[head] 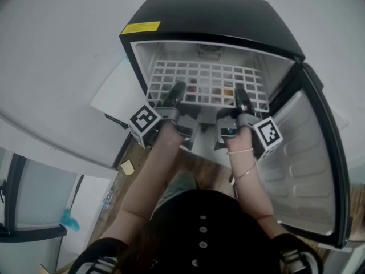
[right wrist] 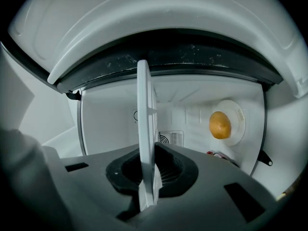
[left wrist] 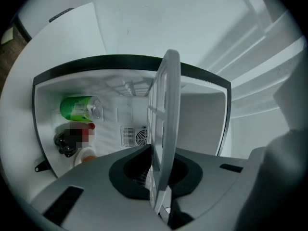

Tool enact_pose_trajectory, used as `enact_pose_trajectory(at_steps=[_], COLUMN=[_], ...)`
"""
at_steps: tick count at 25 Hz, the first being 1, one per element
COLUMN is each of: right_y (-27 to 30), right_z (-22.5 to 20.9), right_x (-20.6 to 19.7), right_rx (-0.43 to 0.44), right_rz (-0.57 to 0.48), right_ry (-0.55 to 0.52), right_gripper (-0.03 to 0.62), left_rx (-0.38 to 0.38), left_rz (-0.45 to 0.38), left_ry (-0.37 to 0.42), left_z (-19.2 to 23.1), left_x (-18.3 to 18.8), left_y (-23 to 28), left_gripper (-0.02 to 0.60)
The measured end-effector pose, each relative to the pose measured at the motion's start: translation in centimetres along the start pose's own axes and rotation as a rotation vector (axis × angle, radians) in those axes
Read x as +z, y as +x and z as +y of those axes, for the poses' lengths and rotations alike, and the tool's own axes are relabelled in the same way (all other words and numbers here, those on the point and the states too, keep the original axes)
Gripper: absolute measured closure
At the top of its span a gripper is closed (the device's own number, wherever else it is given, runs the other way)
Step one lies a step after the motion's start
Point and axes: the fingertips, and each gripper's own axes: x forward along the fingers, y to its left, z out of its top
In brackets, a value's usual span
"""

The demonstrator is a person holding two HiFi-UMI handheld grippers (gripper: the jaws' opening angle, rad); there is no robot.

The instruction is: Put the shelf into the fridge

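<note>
Wooden floor point(head: 205, 167) shows between our arms, and before us a small black fridge point(head: 199, 10) stands with its door point(head: 308, 153) open to the right. Nearest to us, the left gripper point(head: 174, 96) and the right gripper point(head: 242, 99) are each clamped on the front rim of the white shelf point(head: 211, 81), with the pads pressing the rim from both sides. The shelf lies about level, and most of it is already inside the cabinet.

We judge it to be a light, stiff plastic grid with a smooth rim that could slip. Two holds set apart on the front rail, as now, should keep it from tilting. We think thin bars may bend, so the thick rim is the better place.

Farther in, under the shelf, we see a green can point(left wrist: 77, 108) and an orange point(right wrist: 220, 124) on a plate point(right wrist: 239, 112). A vent point(left wrist: 134, 136) sits in the back wall.
</note>
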Motion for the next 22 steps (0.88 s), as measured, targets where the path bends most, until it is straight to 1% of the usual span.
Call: enact_pose_trajectory(at_steps=[2, 6, 8, 11, 15, 20, 22], right_y=[0.0, 0.1, 0.1, 0.0, -0.1, -3.4, -3.9], right_z=[0.0, -0.1, 0.0, 0.2, 0.4, 2.0, 2.3], right_x=[-0.1, 0.0, 0.0, -0.1, 0.1, -0.8, -0.9], right_rx=[0.004, 0.008, 0.009, 0.016, 0.025, 0.036, 0.039], right_rz=[-0.006, -0.015, -0.021, -0.029, -0.04, -0.069, -0.075], right_ry=[0.001, -0.007, -0.008, 0.0, 0.007, -0.018, -0.021], right_gripper=[0.563, 0.563, 0.563, 0.563, 0.563, 0.563, 0.563], left_rx=[-0.004, -0.013, -0.023, -0.053, -0.055, -0.067, -0.076], left_rz=[0.0, 0.004, 0.004, -0.001, 0.002, 0.015, 0.013], left_ry=[0.002, 0.042, 0.036, 0.004, 0.03, 0.045, 0.052], left_z=[0.0, 0.5, 0.5, -0.3, -0.2, -1.8, -2.2], left_x=[0.1, 0.4, 0.4, 0.1, 0.2, -0.7, -0.8], left_y=[0.0, 0.1, 0.1, 0.1, 0.1, -2.8, -3.2], left_gripper=[0.549, 0.549, 0.548, 0.548, 0.548, 0.548, 0.548])
